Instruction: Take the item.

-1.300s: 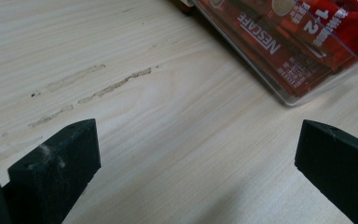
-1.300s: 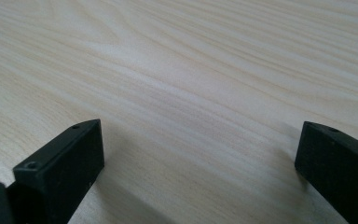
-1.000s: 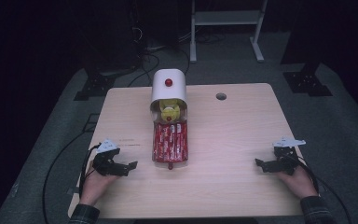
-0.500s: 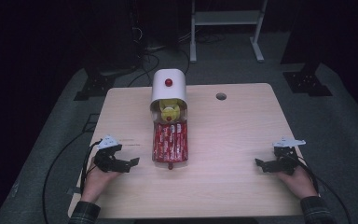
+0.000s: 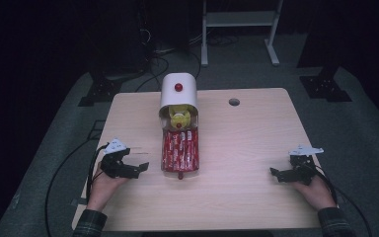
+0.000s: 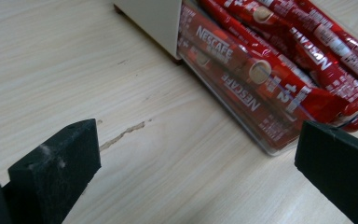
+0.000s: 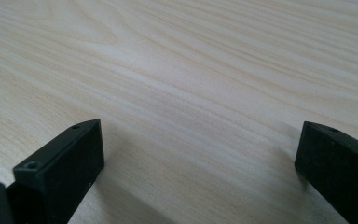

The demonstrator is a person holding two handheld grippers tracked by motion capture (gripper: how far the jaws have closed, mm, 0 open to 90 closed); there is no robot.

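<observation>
Plainly, the left gripper (image 5: 140,166) has its jaws spread wide and holds nothing; it hovers low over the table (image 5: 242,148), and its open mouth faces the clear tray (image 5: 180,170) of red coffee sticks (image 6: 261,70), which lie just ahead of it and slightly to one side. In the left gripper view the near corner of that tray sits between the two black jaws but farther off, not yet touched. That stance reads as a lined-up approach: jaws parted early so they can close on a stick or on the tray's edge. The sticks lie lengthwise, packed side by side, their ends toward the person, which probably makes them easy to draw out from the front. Beyond the tray, away from this gripper, stands a white dome-topped dispenser (image 5: 178,91) with a red knob (image 5: 178,87) and something yellow (image 5: 179,117) in its opening; the tray runs out from under it.

The right gripper (image 5: 275,173), well apart at the far side, is also parted and empty, resting near the table's edge, seemingly waiting.

The table is pale wood with a fine grain, bearing a small scratch (image 6: 121,135) near the left gripper and a round cable hole (image 5: 234,102) at the back. Around it lies grey carpet in a dark room, with a white metal frame (image 5: 239,29) and black stands behind.
</observation>
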